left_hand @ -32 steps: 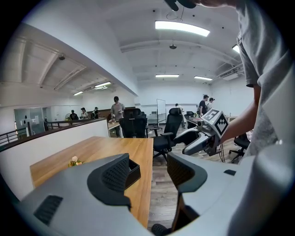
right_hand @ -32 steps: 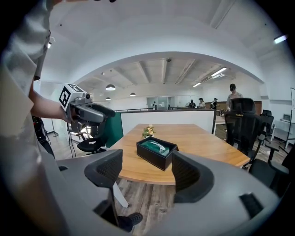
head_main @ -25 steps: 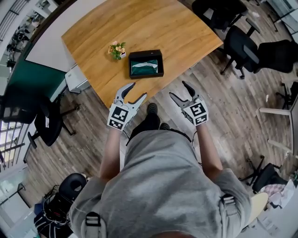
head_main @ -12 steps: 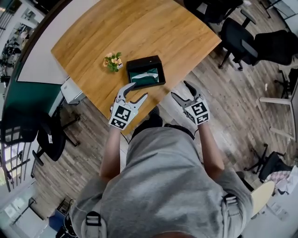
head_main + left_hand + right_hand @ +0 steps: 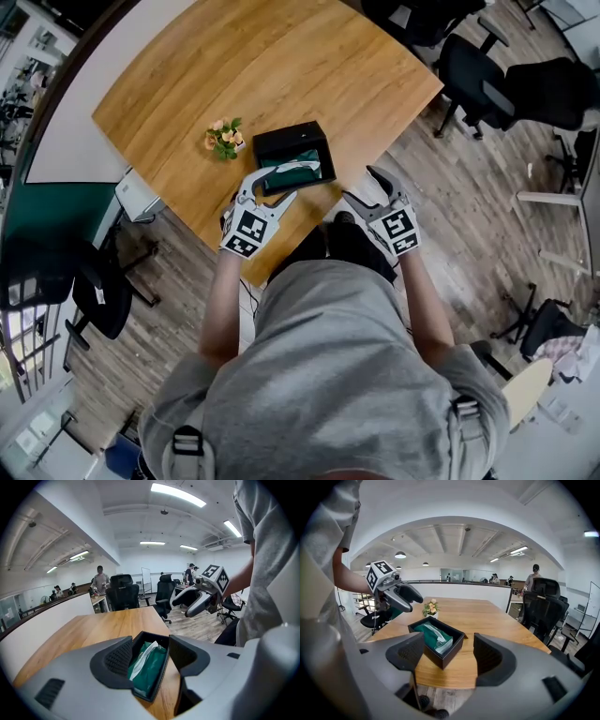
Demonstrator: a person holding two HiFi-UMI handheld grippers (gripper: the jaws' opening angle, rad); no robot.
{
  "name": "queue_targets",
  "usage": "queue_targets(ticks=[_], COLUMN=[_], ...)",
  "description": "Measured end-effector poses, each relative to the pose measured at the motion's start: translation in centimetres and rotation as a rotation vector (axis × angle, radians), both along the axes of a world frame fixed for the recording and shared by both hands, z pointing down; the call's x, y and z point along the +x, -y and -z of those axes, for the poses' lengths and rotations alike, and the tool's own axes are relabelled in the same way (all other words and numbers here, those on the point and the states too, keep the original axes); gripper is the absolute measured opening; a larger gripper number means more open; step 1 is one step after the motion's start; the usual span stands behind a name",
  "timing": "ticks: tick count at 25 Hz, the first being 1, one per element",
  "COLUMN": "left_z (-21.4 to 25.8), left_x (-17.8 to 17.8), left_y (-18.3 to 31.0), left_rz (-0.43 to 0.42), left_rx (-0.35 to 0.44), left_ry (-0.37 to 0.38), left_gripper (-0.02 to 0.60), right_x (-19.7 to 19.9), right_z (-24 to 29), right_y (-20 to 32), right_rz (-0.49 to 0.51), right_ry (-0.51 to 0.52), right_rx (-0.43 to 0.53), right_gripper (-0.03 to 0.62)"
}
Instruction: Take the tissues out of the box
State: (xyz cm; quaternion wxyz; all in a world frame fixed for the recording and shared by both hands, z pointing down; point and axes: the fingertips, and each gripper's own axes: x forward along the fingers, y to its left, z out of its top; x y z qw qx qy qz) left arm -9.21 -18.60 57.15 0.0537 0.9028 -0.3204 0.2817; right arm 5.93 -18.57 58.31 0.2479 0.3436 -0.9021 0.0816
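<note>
A black open box point(image 5: 281, 142) sits near the front edge of the wooden table point(image 5: 281, 56). In it lies a green tissue pack point(image 5: 302, 170) with a white tissue point(image 5: 143, 655) sticking out of its slot. My left gripper point(image 5: 278, 185) is open and hovers at the box's near left corner; in the left gripper view the box point(image 5: 154, 687) shows between the jaws. My right gripper point(image 5: 359, 185) is open with nothing in it, off the table's edge to the right of the box point(image 5: 442, 658). Each gripper shows in the other's view: the left gripper point(image 5: 406, 598), the right gripper point(image 5: 197, 603).
A small pot of flowers point(image 5: 223, 139) stands just left of the box. Black office chairs point(image 5: 487, 70) stand beyond the table's right corner, another chair point(image 5: 94, 281) on the left. The person's grey shirt point(image 5: 328, 375) fills the lower part of the head view.
The person has moved closer to the table. Both grippers have come nearer the box, and the left one now reaches its near corner. Both have stayed open.
</note>
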Motion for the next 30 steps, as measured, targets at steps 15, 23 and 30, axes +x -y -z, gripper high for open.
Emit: queue_targets(ticks=[15,23,30], left_z=[-3.9,-6.5,-9.2], left_x=[0.7,1.6,2.2], left_y=[2.3,3.8,5.0], left_rz=[-0.069,-0.078,-0.103], left_rx=[-0.09,-0.153,-0.196], left_ry=[0.087,0.108,0.147], left_gripper=[0.258,0.259,0.259], right_x=[-0.2,-1.1,-2.2], right_z=[-1.4,-3.4,-4.4], right_y=[4.6,6.0,6.2], right_rz=[-0.016,0.018,0.03], right_ry=[0.043,0.046,0.1], right_rx=[-0.022,-0.069,-0.111], right_gripper=[0.302,0.298,0.29])
